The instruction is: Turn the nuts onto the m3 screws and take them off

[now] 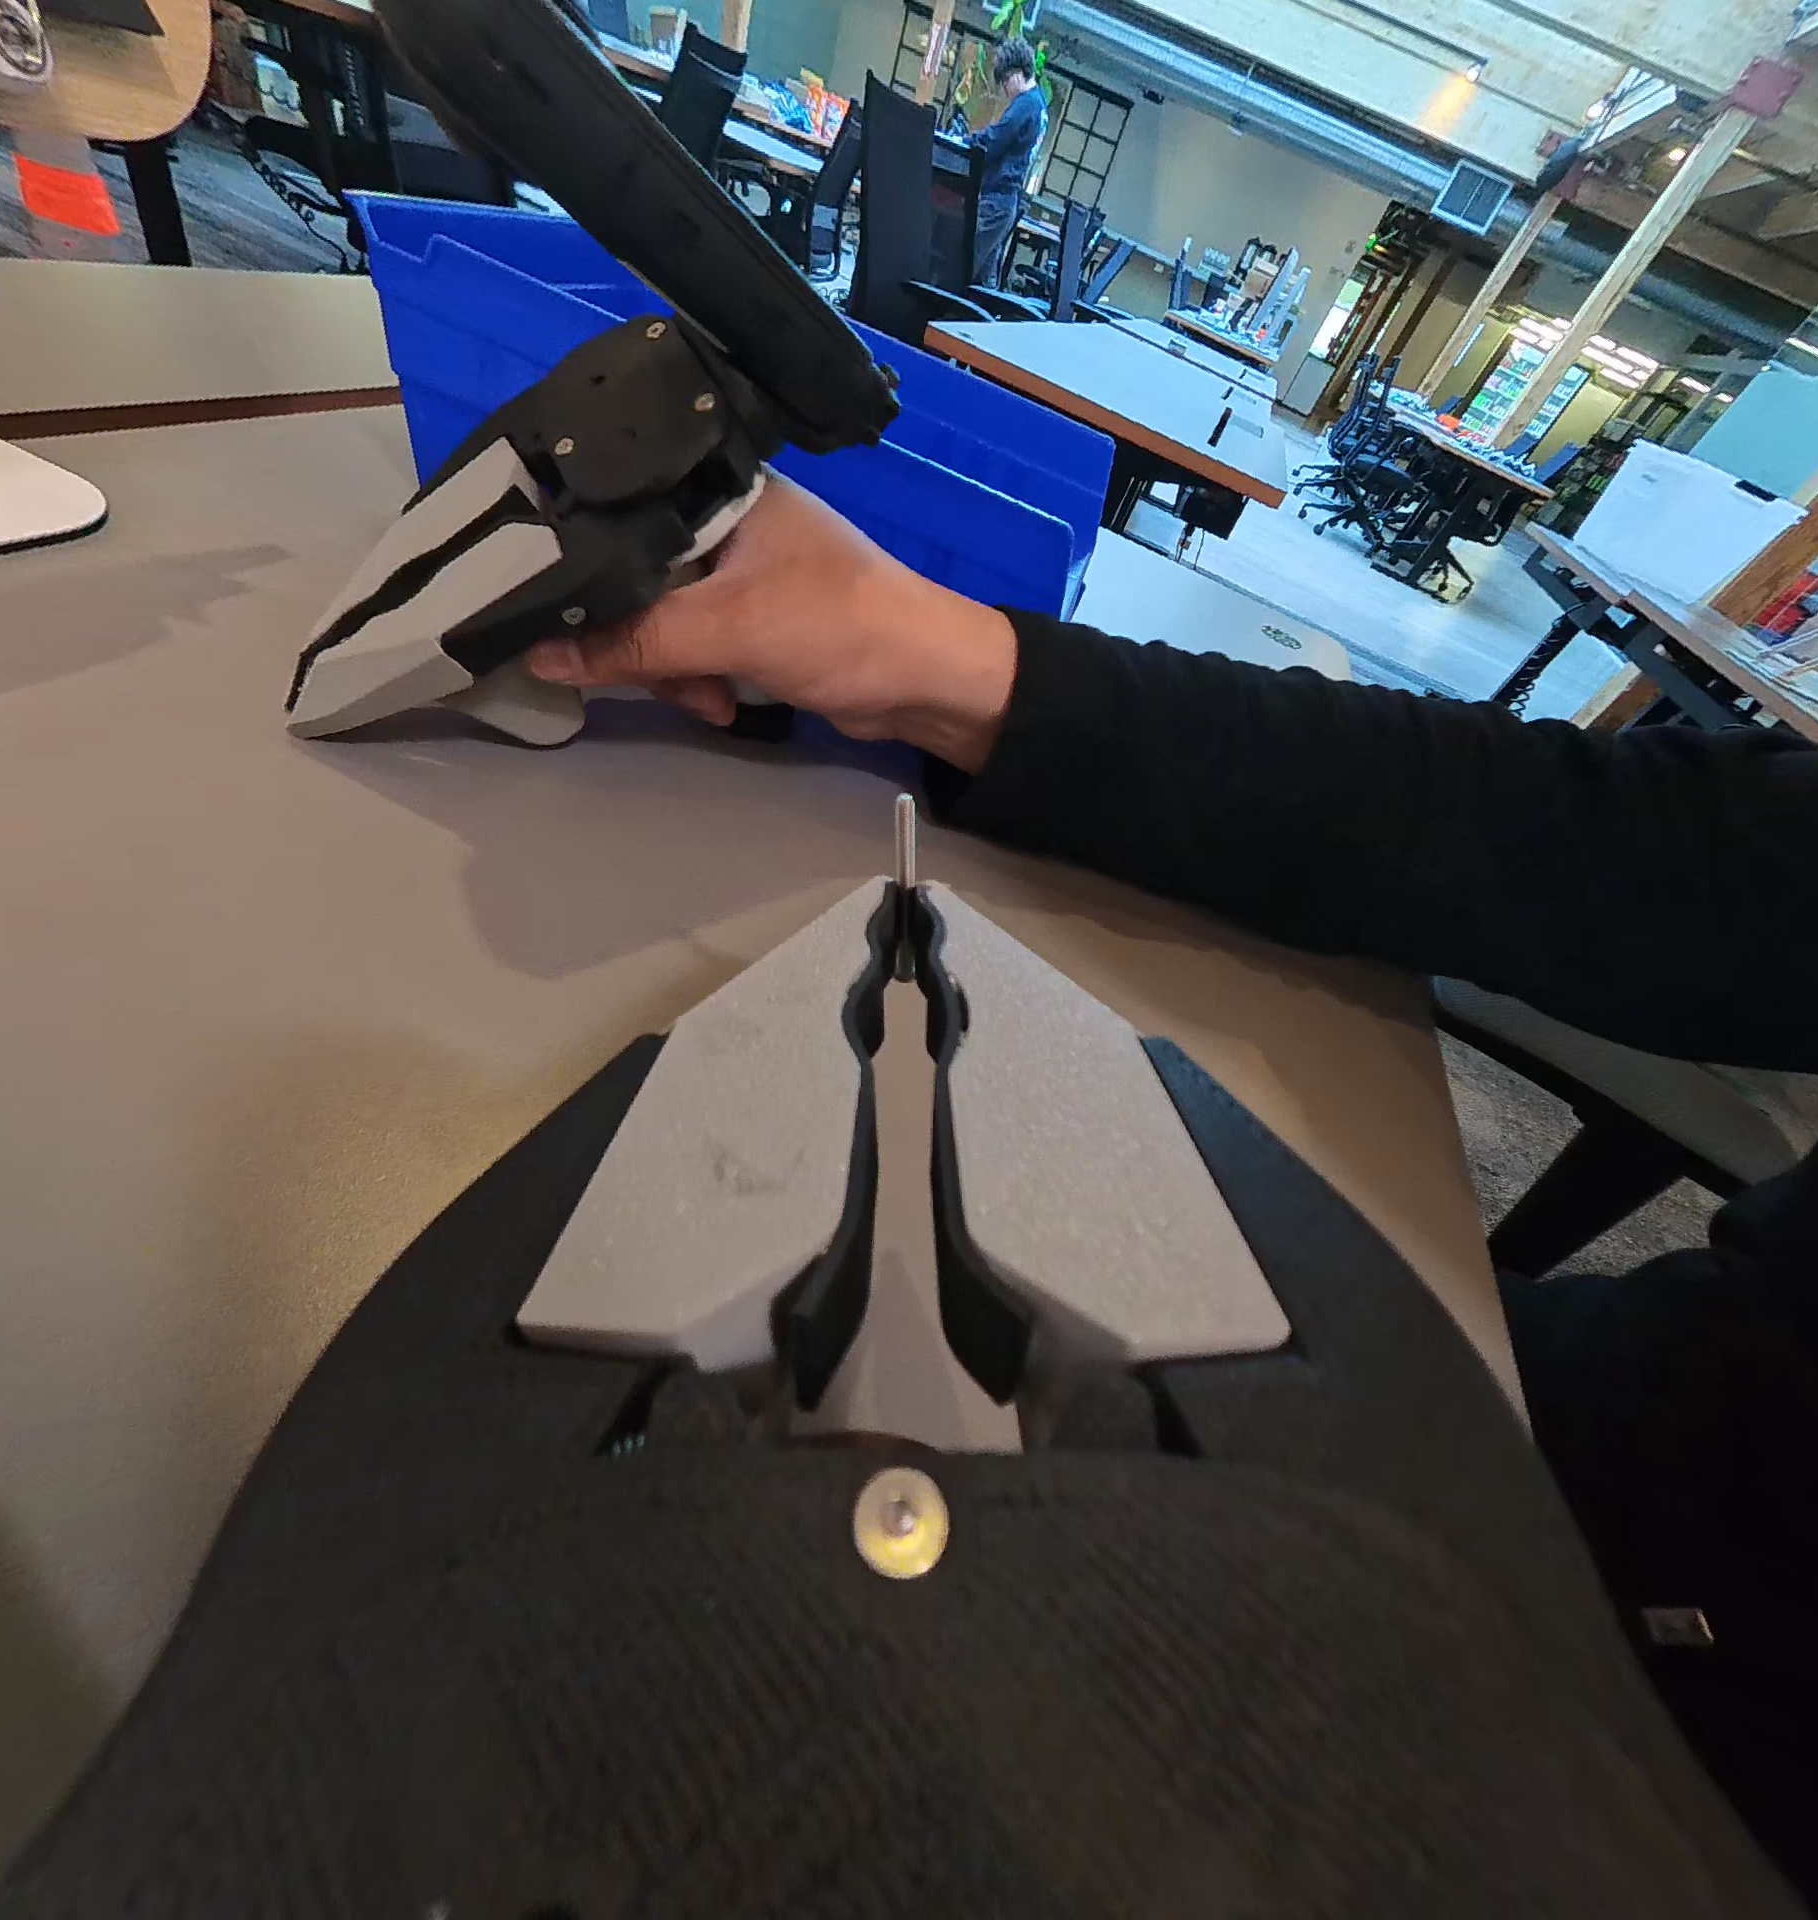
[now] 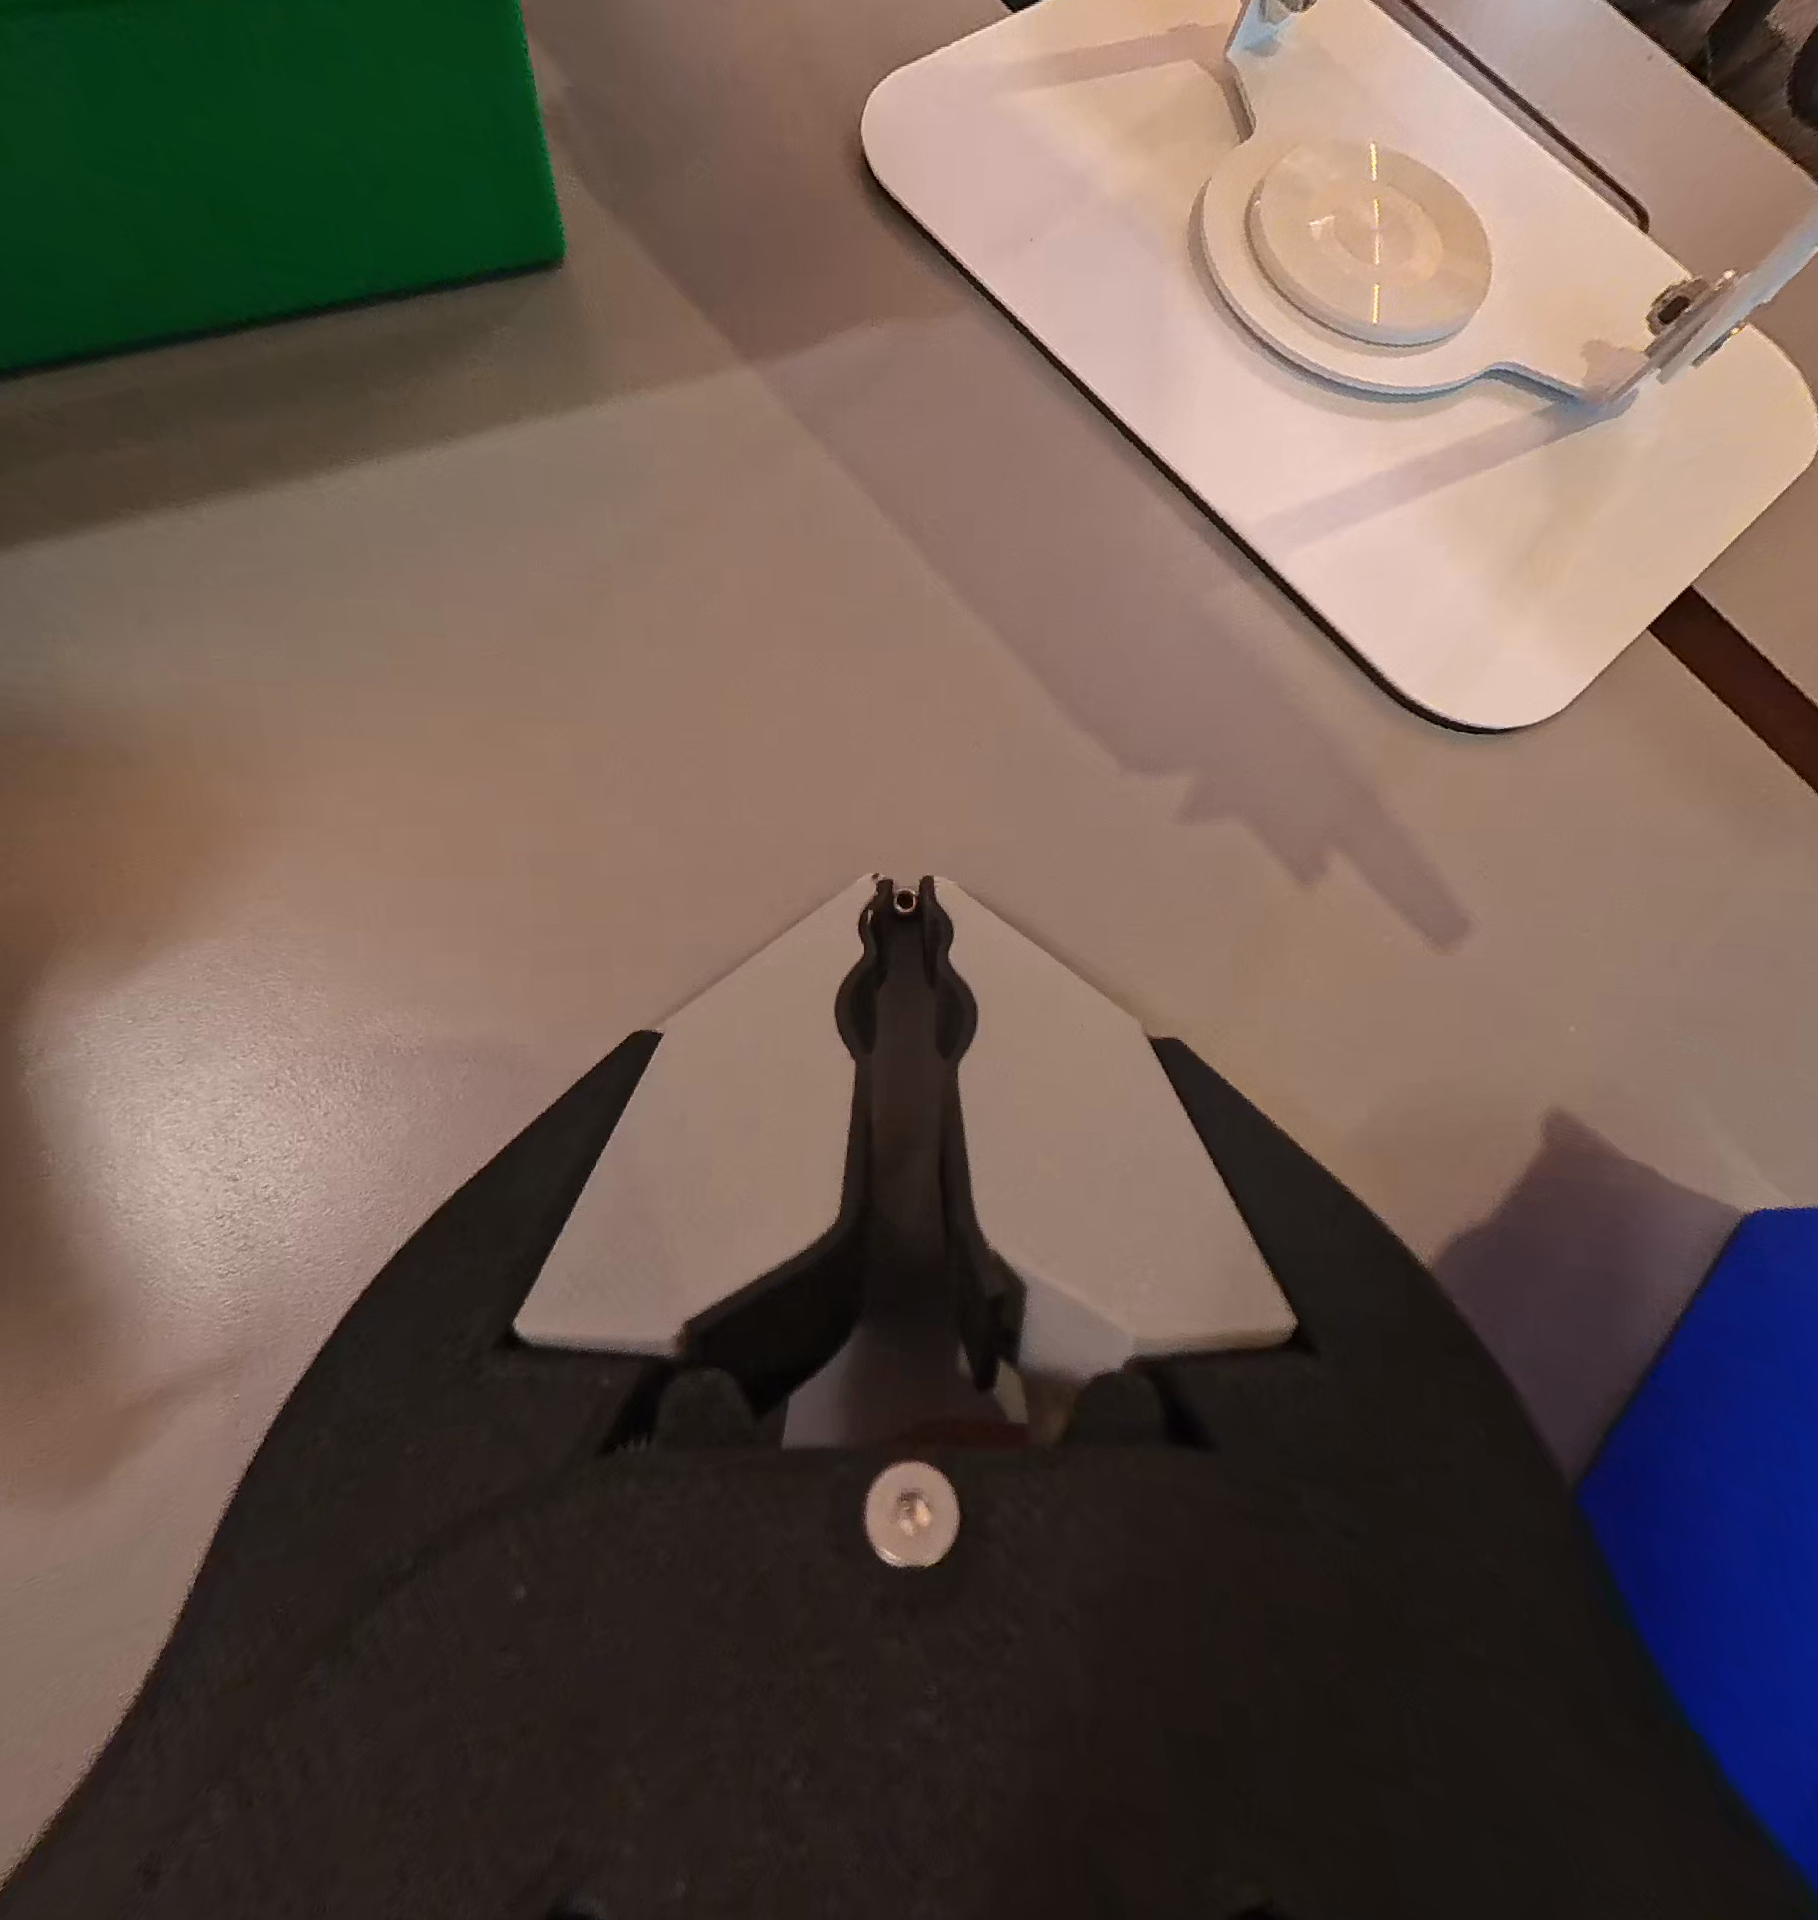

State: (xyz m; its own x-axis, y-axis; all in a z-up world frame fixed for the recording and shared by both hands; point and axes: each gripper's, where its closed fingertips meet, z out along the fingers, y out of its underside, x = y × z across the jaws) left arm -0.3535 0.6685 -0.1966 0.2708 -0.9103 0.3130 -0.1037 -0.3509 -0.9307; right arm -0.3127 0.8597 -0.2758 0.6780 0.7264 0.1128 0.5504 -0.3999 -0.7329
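Observation:
My left gripper (image 1: 903,899) is shut on a thin silver m3 screw (image 1: 903,842) that sticks up past its tips. My right gripper (image 2: 905,896) is shut on a small silver nut (image 2: 904,903) pinched at its tips, low over the grey table (image 2: 469,727). In the left wrist view the right gripper (image 1: 307,691) shows farther off, held by a hand (image 1: 811,623) in a black sleeve, its tips down on the table. The two grippers are apart.
A blue bin (image 1: 946,468) stands behind the right gripper and shows at the right edge of the right wrist view (image 2: 1736,1455). A green box (image 2: 240,156) is at the far left. A white stand base (image 2: 1352,343) lies ahead on the right. Tip to tip, the grippers are about 20 cm apart.

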